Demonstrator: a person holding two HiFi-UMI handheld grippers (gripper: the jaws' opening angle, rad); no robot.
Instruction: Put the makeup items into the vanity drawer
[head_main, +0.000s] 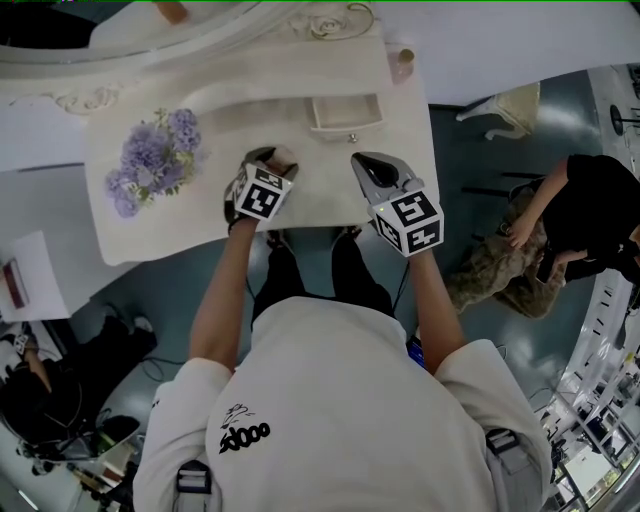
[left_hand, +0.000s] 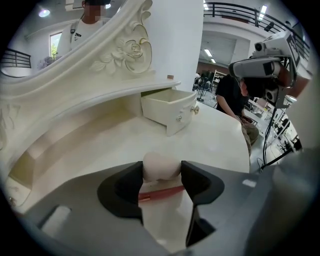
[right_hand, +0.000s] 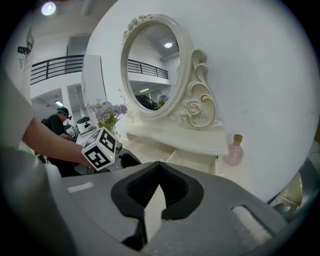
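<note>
On the counter (head_main: 320, 190): sponge (left_hand: 161, 165), near the open drawer (left_hand: 167, 112).
Left hand-held gripper (left_hand: 161, 169): clenched on the sponge.
Right hand-held gripper (right_hand: 159, 170): closed, nothing held.

Saw cream-white on the table (head_main: 230, 120), on its drawer (head_main: 346, 128) and on the carved mirror frame (right_hand: 192, 100), with a rose relief and faint gold lines there. Noted lilac and violet blooms among grey-green leaves in the flowers (head_main: 150, 160). Found a pale beige-pink makeup sponge (left_hand: 161, 166) above a red stick (left_hand: 162, 191). Recorded grey bodies and black fingers (left_hand: 122, 190) on the left gripper (left_hand: 161, 172) and the right gripper (right_hand: 159, 172), each with a white cube patterned in black squares. Picked out a translucent pink bottle (right_hand: 233, 151) with a tan cap, a white shirt (head_main: 330, 400) with black print, and a dull teal floor (head_main: 470, 190).
</note>
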